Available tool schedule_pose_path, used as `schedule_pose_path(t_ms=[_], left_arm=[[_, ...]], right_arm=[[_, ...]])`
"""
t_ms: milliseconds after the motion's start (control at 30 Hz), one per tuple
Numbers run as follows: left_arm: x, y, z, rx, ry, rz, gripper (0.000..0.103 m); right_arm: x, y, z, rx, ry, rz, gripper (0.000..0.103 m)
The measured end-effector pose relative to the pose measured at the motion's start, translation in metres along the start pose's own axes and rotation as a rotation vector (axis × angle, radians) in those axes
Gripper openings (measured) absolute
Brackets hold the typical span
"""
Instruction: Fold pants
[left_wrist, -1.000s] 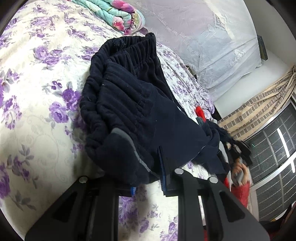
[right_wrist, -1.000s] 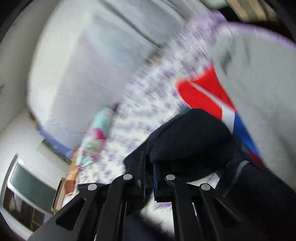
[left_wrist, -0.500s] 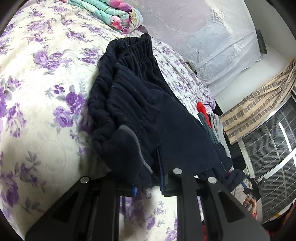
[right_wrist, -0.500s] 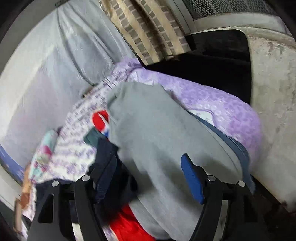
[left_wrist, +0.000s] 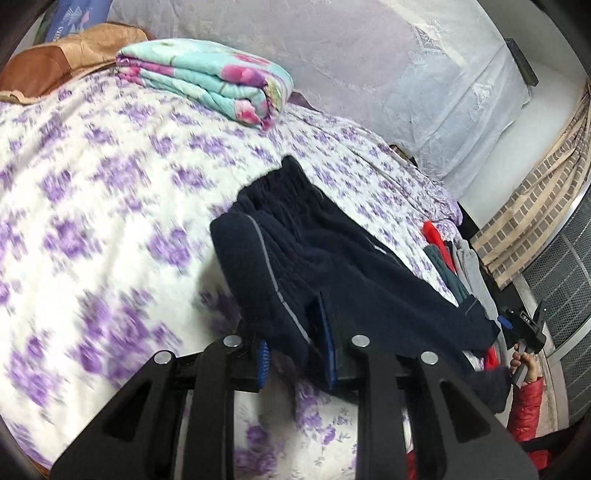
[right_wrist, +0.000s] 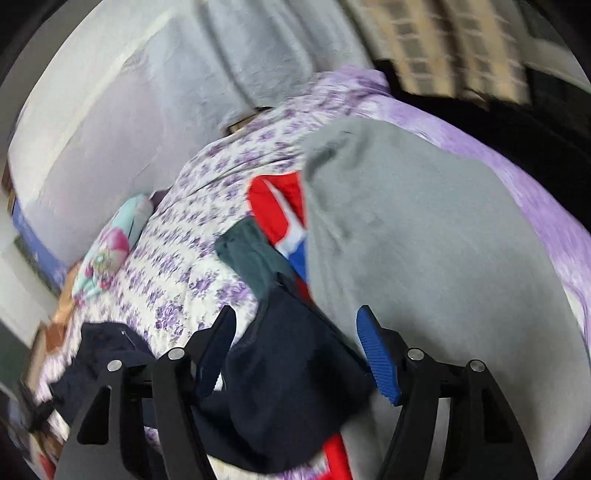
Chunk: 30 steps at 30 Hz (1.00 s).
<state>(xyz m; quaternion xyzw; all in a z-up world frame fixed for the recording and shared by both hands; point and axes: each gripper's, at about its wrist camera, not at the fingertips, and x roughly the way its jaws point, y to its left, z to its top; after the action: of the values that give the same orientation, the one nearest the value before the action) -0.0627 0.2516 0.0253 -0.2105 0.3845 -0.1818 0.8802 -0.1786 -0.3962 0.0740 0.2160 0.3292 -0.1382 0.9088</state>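
Note:
Dark navy fleece pants (left_wrist: 332, 254) lie stretched across a bed with a purple-flowered sheet (left_wrist: 103, 206), waistband toward the far side. My left gripper (left_wrist: 295, 343) is shut on a folded edge of the pants with a grey stripe. My right gripper (right_wrist: 299, 350) is open, its blue-padded fingers (right_wrist: 376, 354) wide apart around the pants' other end (right_wrist: 288, 387), not pinching it. The right gripper also shows in the left wrist view (left_wrist: 524, 325) at the far right bed edge.
A folded teal and pink quilt (left_wrist: 207, 85) lies at the bed's far side. A pile of grey (right_wrist: 424, 258), red (right_wrist: 273, 206) and dark green (right_wrist: 251, 254) clothes sits beside the pants. A brown pillow (left_wrist: 62, 62) lies at the bed's head. Curtains hang behind.
My right gripper, shut on the pants a second ago, let go and stands open. My left gripper pulled back with its edge, drawing the pants out longer across the bed.

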Motion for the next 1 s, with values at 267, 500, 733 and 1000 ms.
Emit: schedule_pose_path(t_ms=[267, 500, 733, 1000], left_arm=[[0.005, 0.036, -0.024, -0.067, 0.102, 0.1, 0.053], [-0.05, 0.058, -0.017, -0.094, -0.097, 0.33, 0.079], [0.004, 0.024, 0.066, 0.046, -0.057, 0.242, 0.08], [0.115, -0.006, 0.142, 0.125, 0.112, 0.231, 0.08]], right_arm=[[0.073, 0.034, -0.005, -0.31, 0.104, -0.133, 0.068], [0.066, 0.049, -0.03, -0.417, 0.037, -0.164, 0.016], [0.07, 0.044, -0.025, -0.372, 0.06, -0.127, 0.058], [0.092, 0.035, -0.026, -0.305, 0.058, -0.153, 0.057]])
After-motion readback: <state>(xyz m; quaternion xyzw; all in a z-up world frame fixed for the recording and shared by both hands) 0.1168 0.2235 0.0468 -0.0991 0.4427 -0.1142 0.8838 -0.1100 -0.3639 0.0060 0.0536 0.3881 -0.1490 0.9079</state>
